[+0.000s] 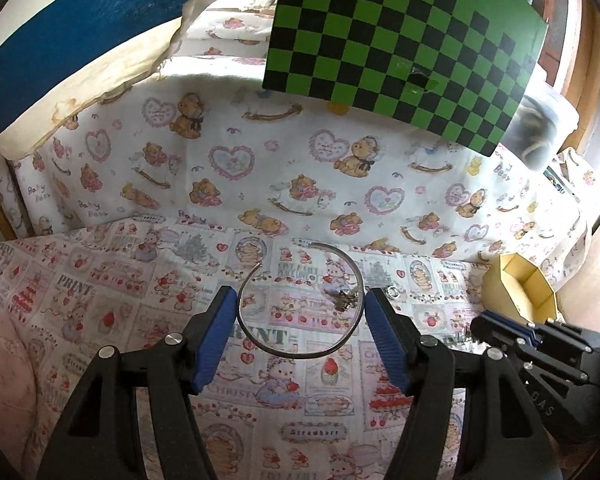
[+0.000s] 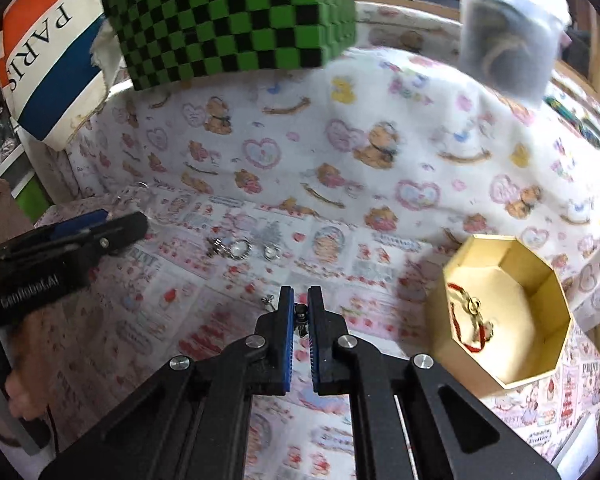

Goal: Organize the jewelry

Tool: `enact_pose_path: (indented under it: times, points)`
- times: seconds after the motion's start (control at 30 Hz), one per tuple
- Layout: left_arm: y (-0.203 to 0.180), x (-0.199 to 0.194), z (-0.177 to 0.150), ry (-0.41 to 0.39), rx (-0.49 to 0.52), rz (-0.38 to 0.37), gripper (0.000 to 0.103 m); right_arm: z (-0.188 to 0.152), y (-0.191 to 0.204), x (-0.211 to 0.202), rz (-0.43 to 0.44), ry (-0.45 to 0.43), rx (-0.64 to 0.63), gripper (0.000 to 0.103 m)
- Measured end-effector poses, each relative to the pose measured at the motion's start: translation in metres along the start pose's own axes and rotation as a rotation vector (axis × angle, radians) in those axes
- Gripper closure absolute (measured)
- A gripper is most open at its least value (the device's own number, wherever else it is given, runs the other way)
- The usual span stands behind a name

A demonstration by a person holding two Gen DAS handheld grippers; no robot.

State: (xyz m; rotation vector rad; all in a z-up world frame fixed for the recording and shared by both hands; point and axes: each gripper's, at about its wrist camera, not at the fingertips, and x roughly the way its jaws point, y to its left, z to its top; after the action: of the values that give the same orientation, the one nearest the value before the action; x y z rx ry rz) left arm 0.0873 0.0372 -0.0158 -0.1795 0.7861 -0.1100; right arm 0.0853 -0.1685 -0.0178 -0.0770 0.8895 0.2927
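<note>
A thin silver open bangle point(image 1: 350, 266) with a small charm point(image 1: 342, 300) spans the gap between my left gripper's point(image 1: 300, 300) blue pads, which touch its two sides just above the patchwork cloth. In the right wrist view my right gripper point(image 2: 299, 300) is shut on a small dark earring point(image 2: 300, 314) that sticks out between its pads. A yellow octagonal box point(image 2: 540, 264) stands to its right and holds a red cord bracelet point(image 2: 470, 320). Two rings point(image 2: 240, 249) lie on the cloth ahead, and a small stud point(image 2: 266, 299) lies left of the right fingertips.
A green and black checkered board point(image 1: 400, 40) leans at the back over the teddy-bear sheet point(image 1: 284, 152). A blue-striped cushion point(image 1: 60, 40) sits at the back left and a clear plastic tub point(image 2: 508, 28) at the back right. A small ring point(image 1: 392, 292) lies beside the left gripper's right finger.
</note>
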Motion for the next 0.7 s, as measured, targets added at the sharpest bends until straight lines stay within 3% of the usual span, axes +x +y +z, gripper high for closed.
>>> enact_pose_path:
  times: [0.13, 0.3, 0.5, 0.57, 0.7]
  points:
    - [0.003, 0.002, 0.0, 0.002, -0.006, 0.004, 0.038, -0.006, -0.016, 0.016, 0.01, 0.019, 0.066, 0.096]
    - [0.004, 0.002, 0.0, 0.003, -0.007, 0.008, 0.038, -0.002, -0.016, 0.029, -0.016, 0.007, 0.052, 0.096]
    - [0.004, 0.003, 0.001, 0.004, 0.0, 0.008, 0.038, 0.007, -0.017, 0.028, -0.137, -0.053, 0.033, 0.095]
    - [0.004, 0.002, 0.001, 0.003, -0.003, 0.006, 0.038, 0.008, -0.018, 0.025, -0.093, -0.043, 0.05, 0.094]
    - [0.005, 0.001, 0.001, 0.002, -0.009, 0.003, 0.038, 0.009, -0.001, 0.023, 0.075, 0.024, 0.002, 0.093]
